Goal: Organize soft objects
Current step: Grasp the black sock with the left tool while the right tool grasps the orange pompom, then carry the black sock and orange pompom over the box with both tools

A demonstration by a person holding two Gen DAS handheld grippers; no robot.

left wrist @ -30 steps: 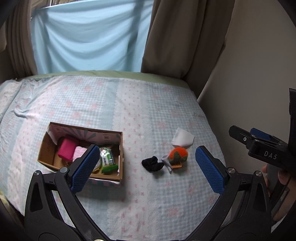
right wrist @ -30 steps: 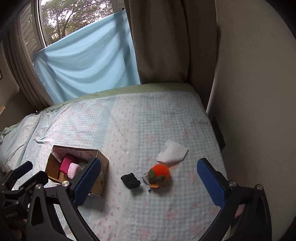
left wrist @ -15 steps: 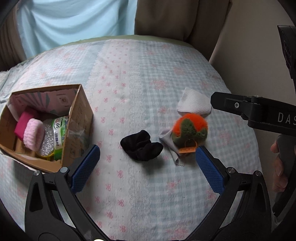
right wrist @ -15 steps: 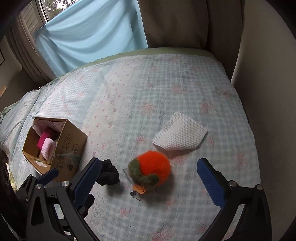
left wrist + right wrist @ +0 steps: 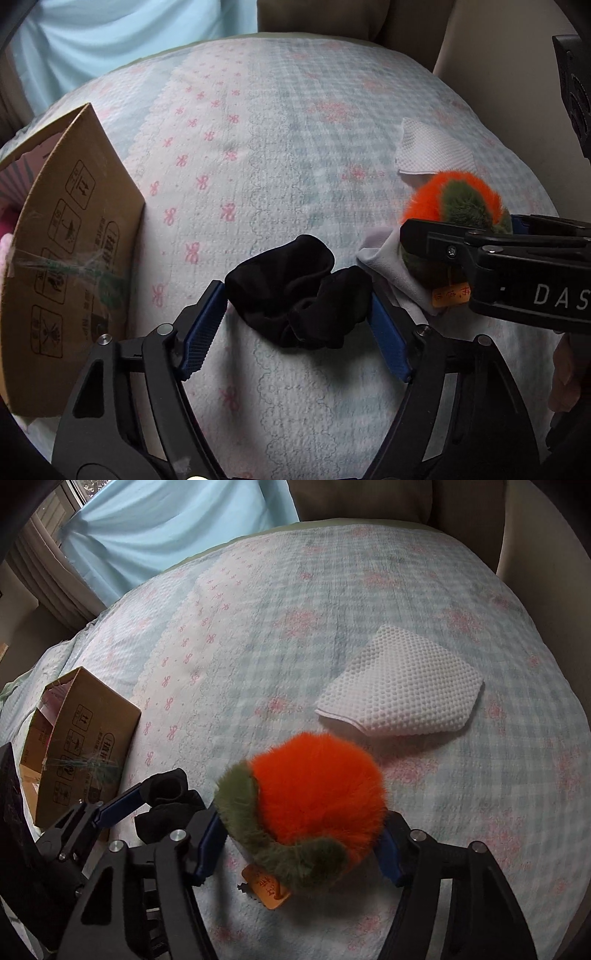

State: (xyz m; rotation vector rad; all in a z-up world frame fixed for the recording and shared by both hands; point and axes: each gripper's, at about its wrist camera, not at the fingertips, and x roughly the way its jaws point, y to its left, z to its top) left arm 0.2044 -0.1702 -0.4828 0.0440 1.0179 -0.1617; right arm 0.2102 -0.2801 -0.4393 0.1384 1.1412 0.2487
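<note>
Soft objects lie on a pale blue-and-pink checked bed cover (image 5: 258,635). Low in the middle of the left wrist view sits a crumpled black fabric scrunchie (image 5: 299,288), and the left gripper (image 5: 295,328) has its blue ribbed pads on either side of it. Its jaws have just been closing and the pads now meet the scrunchie's two edges, so they appear clamped on it. At the right of that view the right gripper's black frame crosses in front of a fluffy orange ball with a green fur band (image 5: 454,199), which rests on a small pale grey cloth (image 5: 391,262).

Low in the centre of the right wrist view the same fluffy ball (image 5: 317,790) fills the space between the pads of the right gripper (image 5: 299,838). Its jaws have also just been closing, and the fur presses against both pads, so they appear clamped on the ball. An orange paper tag (image 5: 266,886) hangs below it. Up and to the right of the ball, apart from it, lies a folded white dotted cloth (image 5: 402,698).

An open brown cardboard box (image 5: 85,738) stands at the left edge of both views, near the scrunchie. A light blue curtain (image 5: 177,520) hangs across the top left.
</note>
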